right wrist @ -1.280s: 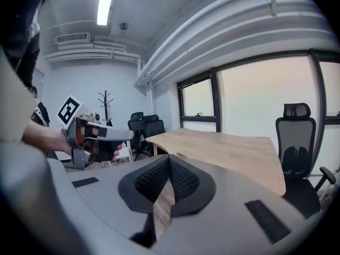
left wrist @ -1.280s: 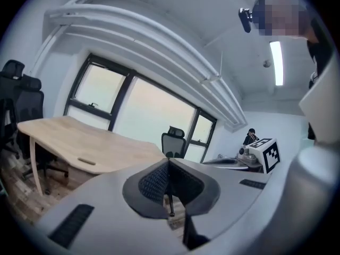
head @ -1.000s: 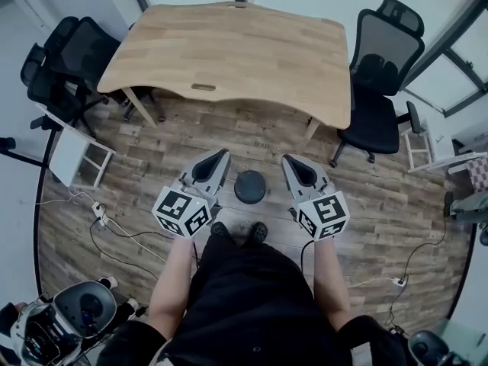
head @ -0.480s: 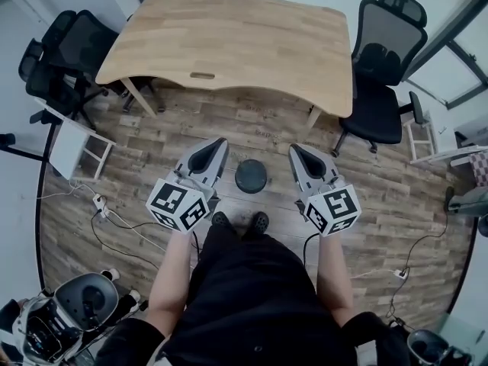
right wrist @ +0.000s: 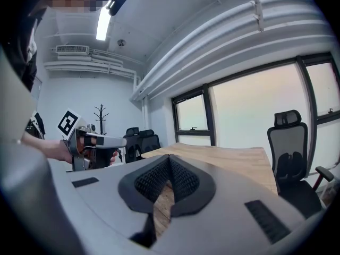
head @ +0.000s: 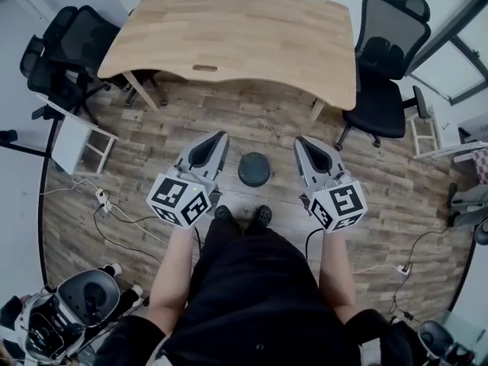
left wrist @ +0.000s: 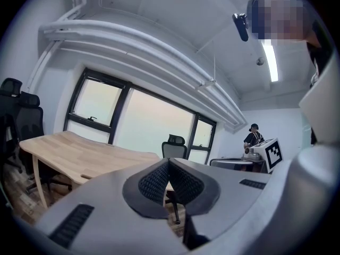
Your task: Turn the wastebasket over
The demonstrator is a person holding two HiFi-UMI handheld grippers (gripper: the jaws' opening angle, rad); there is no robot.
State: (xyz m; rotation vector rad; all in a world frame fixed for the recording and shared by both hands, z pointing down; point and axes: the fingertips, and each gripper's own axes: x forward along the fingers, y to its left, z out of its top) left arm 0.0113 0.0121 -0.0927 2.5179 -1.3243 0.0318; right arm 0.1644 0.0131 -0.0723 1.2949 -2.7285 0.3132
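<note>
Small round black wastebasket (head: 254, 169) looks light and rigid; pinch its rim. The left gripper (head: 222, 136) at its 9 o'clock and the right gripper (head: 300, 141) at 3 are clenched, empty.

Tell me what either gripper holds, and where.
Nothing held: left gripper and right gripper are shut and empty, flanking the wastebasket without touching it.

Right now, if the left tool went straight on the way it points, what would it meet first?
Probably the wooden table, at its near edge; depth unclear. The wastebasket lies right of that line.
</note>
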